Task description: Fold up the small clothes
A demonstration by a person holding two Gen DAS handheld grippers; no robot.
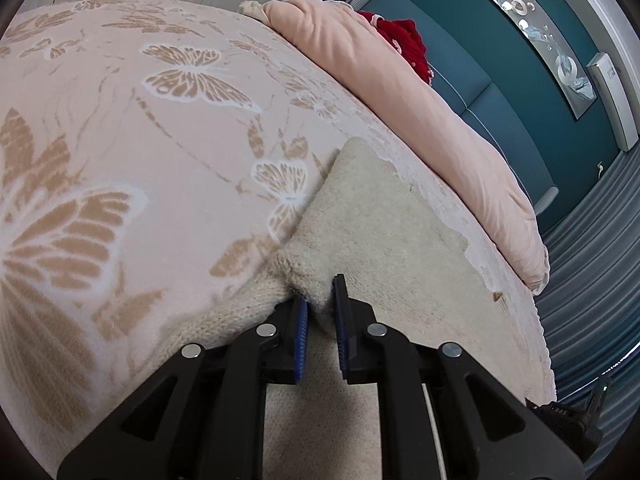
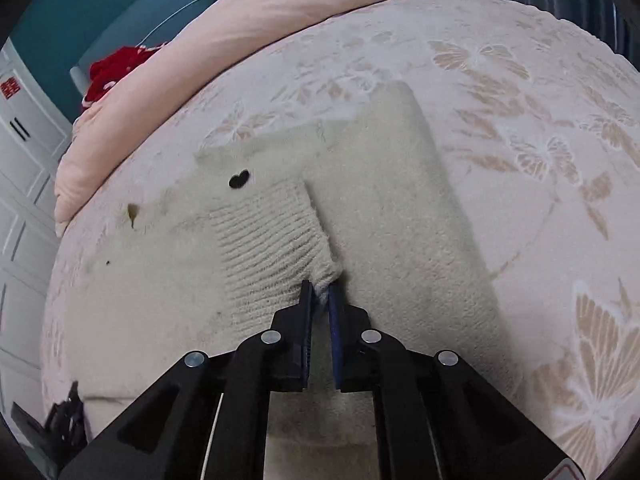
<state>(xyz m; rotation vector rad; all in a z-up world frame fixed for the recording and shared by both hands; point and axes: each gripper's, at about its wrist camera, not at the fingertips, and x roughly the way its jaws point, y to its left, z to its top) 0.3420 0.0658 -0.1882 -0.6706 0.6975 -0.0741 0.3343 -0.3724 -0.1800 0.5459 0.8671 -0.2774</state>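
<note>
A small cream fleece garment (image 1: 384, 232) lies spread on the pink butterfly blanket (image 1: 132, 128). My left gripper (image 1: 320, 300) is shut on a fold of the garment at its ribbed edge (image 1: 240, 308). In the right wrist view the same garment (image 2: 400, 200) shows a ribbed knit cuff (image 2: 272, 240) and a small black heart mark (image 2: 239, 179). My right gripper (image 2: 319, 294) is shut on the corner of the ribbed cuff, where it meets the fleece.
A rolled pink duvet (image 1: 420, 120) lies along the far side of the bed, also in the right wrist view (image 2: 200, 48). A red cloth (image 1: 408, 40) sits behind it. A teal headboard (image 1: 500, 92) and white cabinet doors (image 2: 24, 184) lie beyond.
</note>
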